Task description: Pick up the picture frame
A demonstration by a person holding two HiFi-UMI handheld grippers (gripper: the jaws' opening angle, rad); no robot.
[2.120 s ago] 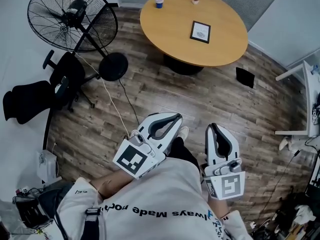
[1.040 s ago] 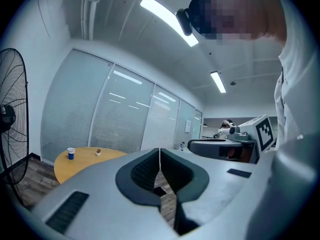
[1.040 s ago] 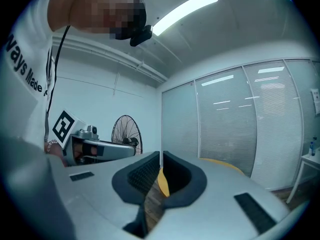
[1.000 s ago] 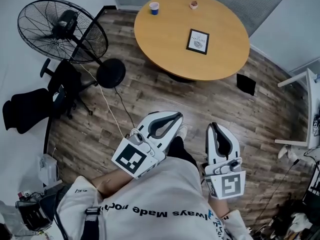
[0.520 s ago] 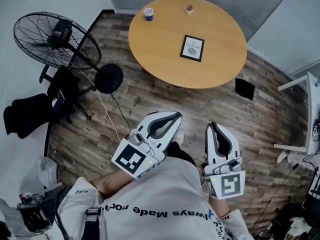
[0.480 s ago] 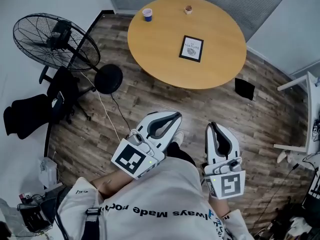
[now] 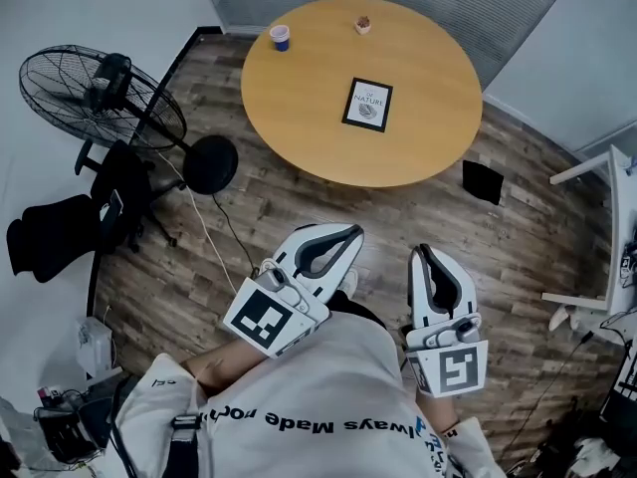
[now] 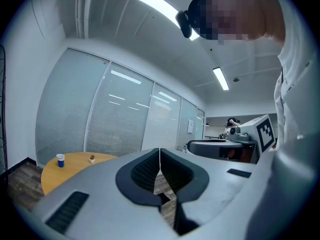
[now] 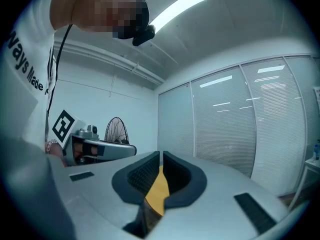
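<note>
A black-rimmed picture frame (image 7: pixel 367 105) with a white print lies flat on the round wooden table (image 7: pixel 299 118), far ahead of me. My left gripper (image 7: pixel 343 233) and right gripper (image 7: pixel 426 254) are held close to my chest, well short of the table, both shut with nothing between the jaws. In the left gripper view, the left gripper (image 8: pixel 159 154) has its tips together and the table (image 8: pixel 55 176) shows at the lower left. Through the shut right gripper (image 9: pixel 160 159), a sliver of the table (image 9: pixel 159 194) shows in the right gripper view.
A blue-and-white cup (image 7: pixel 280 37) and a small brown item (image 7: pixel 363 25) stand at the table's far edge. A large floor fan (image 7: pixel 100 95) and a black office chair (image 7: pixel 70 217) stand at the left. A black square object (image 7: pixel 482 182) lies on the wood floor right of the table; a white desk (image 7: pixel 607 227) is further right.
The view has advanced toward the table: the table and frame have slid left and lower in the head view. Both grippers keep their pose against my chest.
</note>
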